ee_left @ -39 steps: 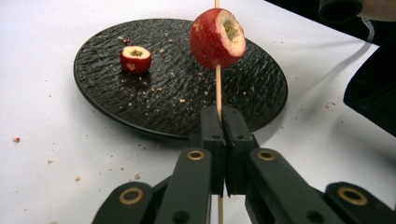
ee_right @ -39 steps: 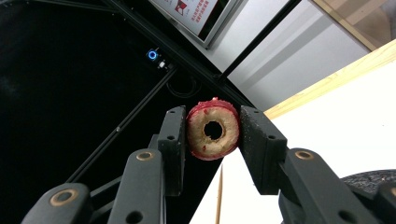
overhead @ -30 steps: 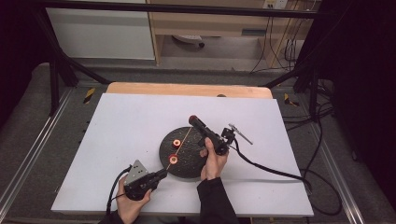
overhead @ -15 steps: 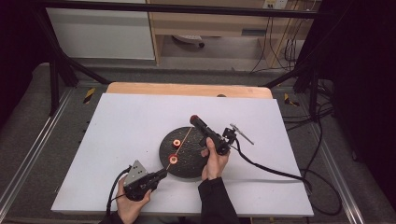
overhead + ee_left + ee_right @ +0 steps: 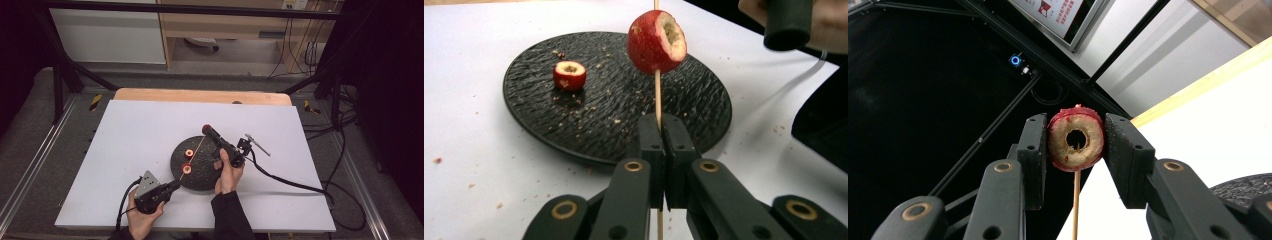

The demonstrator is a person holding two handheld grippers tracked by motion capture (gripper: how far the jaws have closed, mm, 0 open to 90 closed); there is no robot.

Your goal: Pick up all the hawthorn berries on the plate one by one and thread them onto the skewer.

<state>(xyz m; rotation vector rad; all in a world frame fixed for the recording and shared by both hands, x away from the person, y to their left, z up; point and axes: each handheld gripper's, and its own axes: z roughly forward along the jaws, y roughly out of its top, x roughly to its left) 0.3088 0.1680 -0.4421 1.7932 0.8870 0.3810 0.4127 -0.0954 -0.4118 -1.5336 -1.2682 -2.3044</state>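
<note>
A black round plate (image 5: 205, 176) (image 5: 544, 117) lies on the white table. My left gripper (image 5: 172, 185) (image 5: 663, 121) is shut on the lower end of a thin wooden skewer (image 5: 657, 95) that slants up over the plate. One cored red fruit (image 5: 656, 42) (image 5: 185, 169) is threaded on the skewer. A second cored red fruit (image 5: 569, 75) (image 5: 189, 153) rests on the plate. My right gripper (image 5: 206, 130) (image 5: 1076, 123) is shut on a third cored red fruit (image 5: 1076, 140), held at the skewer's far tip. The tip of the skewer (image 5: 1076, 200) shows in that fruit's hole.
Red crumbs are scattered on the plate and on the white table (image 5: 130, 135). A cable (image 5: 290, 182) trails from the right gripper across the table's right side. A wooden strip (image 5: 200, 96) edges the table's far side.
The right gripper has barely shifted at the skewer's far end. The left gripper has stayed still.
</note>
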